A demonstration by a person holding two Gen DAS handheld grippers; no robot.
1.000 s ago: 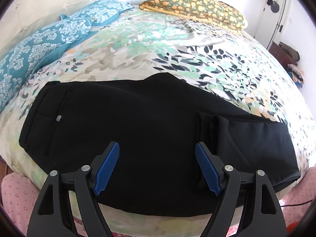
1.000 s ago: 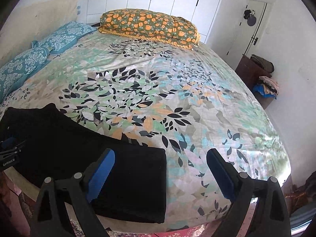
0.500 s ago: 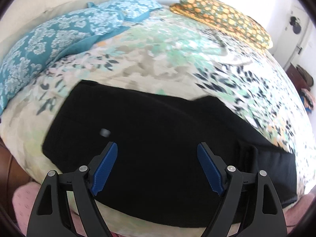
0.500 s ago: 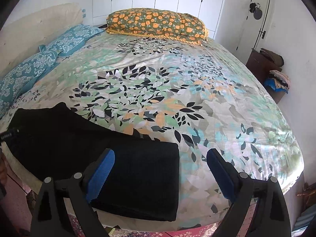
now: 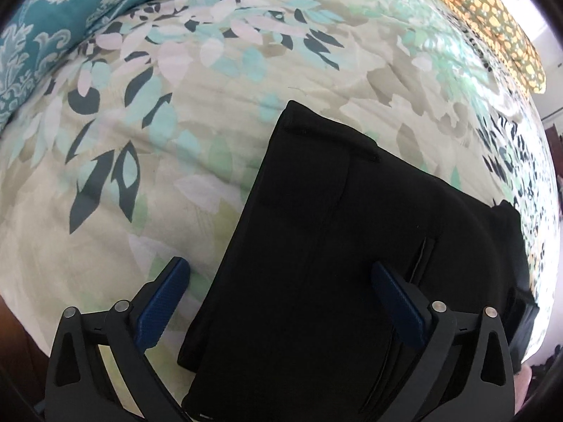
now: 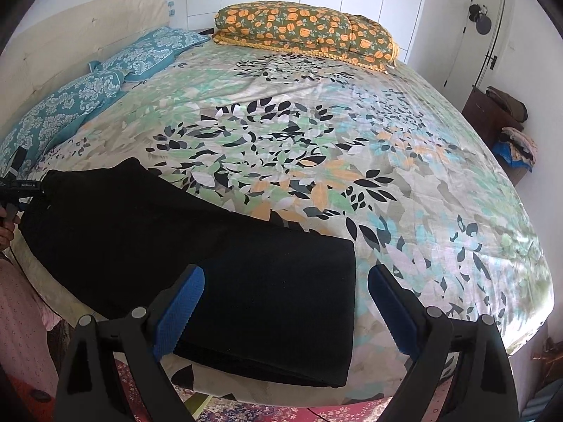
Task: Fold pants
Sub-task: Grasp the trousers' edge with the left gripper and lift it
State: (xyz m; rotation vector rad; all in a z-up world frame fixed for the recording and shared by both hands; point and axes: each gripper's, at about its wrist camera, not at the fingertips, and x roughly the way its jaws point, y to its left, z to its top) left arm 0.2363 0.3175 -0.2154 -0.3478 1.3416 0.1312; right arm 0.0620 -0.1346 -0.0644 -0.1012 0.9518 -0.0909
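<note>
Black pants (image 6: 197,263) lie flat along the near edge of the bed, waistband at the left and the leg ends at the right. In the left wrist view the waistband end (image 5: 352,246) fills the lower middle. My left gripper (image 5: 279,302) is open, low over the waistband's left edge, one finger over the bedspread and one over the pants. It shows small at the far left of the right wrist view (image 6: 17,193). My right gripper (image 6: 285,309) is open above the leg ends, holding nothing.
The bed has a leaf-print bedspread (image 6: 334,140). Blue patterned pillows (image 6: 105,84) lie at the left by the headboard. A folded orange-flowered quilt (image 6: 306,31) lies at the far side. A dark cabinet with clothes (image 6: 499,116) stands at the right by the door.
My left gripper has swung left and down close to the waistband end of the pants. My right gripper has shifted slightly toward the leg ends. Both stay open.
</note>
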